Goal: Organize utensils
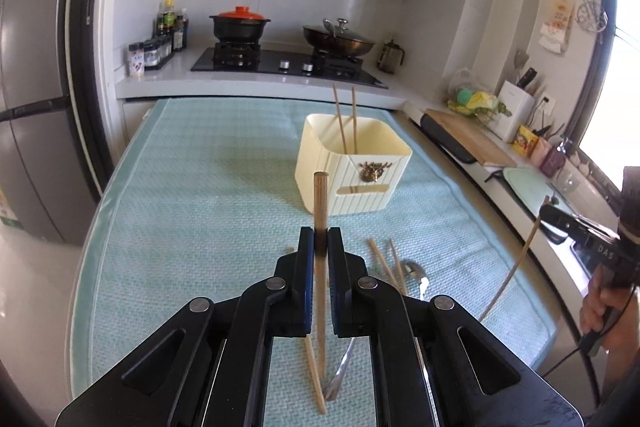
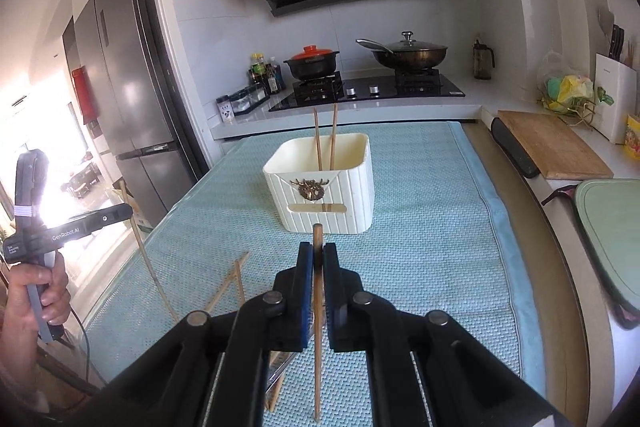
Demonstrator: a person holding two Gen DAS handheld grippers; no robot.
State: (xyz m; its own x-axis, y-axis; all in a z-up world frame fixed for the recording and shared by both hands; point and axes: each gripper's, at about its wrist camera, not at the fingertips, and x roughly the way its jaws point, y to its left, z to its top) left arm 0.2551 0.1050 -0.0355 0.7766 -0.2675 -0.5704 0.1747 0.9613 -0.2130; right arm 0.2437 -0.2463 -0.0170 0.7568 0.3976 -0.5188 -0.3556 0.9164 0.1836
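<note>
L tool (image 1: 320, 241): clamped on a wooden chopstick (image 1: 320, 203), stick upright w/ top end above the jaws, lower end hanging over the desk.
R tool (image 2: 318, 257): pinched tight on a 2nd chopstick (image 2: 317, 307), also near upright, raised off the desk.
Holder (image 1: 352, 167): cream ribbed box on teal mat (image 1: 200, 187), ahead of both tools; 2 chopsticks (image 1: 346, 119) already standing inside, leaning.
Loose on mat: chopstick pair (image 1: 386, 263) + metal spoon (image 1: 340, 367) near L tool, another stick (image 1: 314, 375) under it.
Bkgd: stove (image 2: 360, 91) w/ red-lid pot (image 2: 314, 61) & wok; cutting board (image 2: 552, 143) to the right.
</note>
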